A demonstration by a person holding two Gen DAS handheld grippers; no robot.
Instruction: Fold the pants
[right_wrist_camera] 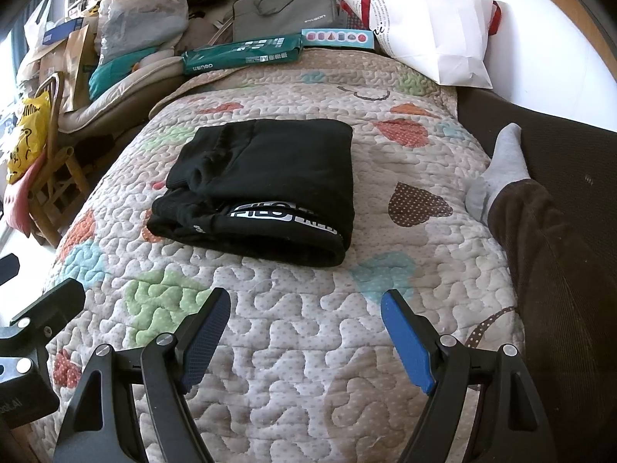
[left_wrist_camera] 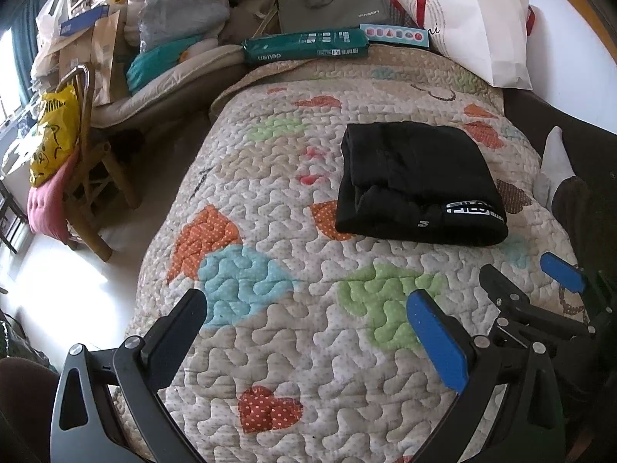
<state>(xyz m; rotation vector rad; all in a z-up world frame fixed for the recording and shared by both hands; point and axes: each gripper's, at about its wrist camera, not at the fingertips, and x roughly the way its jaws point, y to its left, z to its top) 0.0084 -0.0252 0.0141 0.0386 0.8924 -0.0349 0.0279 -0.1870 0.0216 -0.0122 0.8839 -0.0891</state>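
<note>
The black pants [left_wrist_camera: 420, 181] are seen folded into a compact rectangle on the quilted bedspread [left_wrist_camera: 308, 347], roughly mid-bed, with a white-lettered waistband strip showing at the near edge; the letters look like "FILO" or similar but can't be read for sure. Past the pants, at the far end of the bed, a green wrapped pack [left_wrist_camera: 304, 47] printed with "deli" (upside down) and an "A4" mark is laid flat, with a light blue box of coloured shapes [left_wrist_camera: 397, 35] right beside it. Behind those a grey laptop bag [left_wrist_camera: 331, 0] with a small white logo is propped, and a white paper bag [left_wrist_camera: 474, 27] with red handles and fine print is leaned on the wall. A yellow plastic bag [left_wrist_camera: 54, 135] with a cartoon bear is hung on a wooden chair [left_wrist_camera: 92, 177] off the bed. A leg in brown cord with a grey sock [right_wrist_camera: 501, 169] is stretched along the right edge. Left gripper [left_wrist_camera: 308, 308] and right gripper [right_wrist_camera: 304, 308] are both held spread wide over the quilt, nothing gripped, well short of the pants.
</note>
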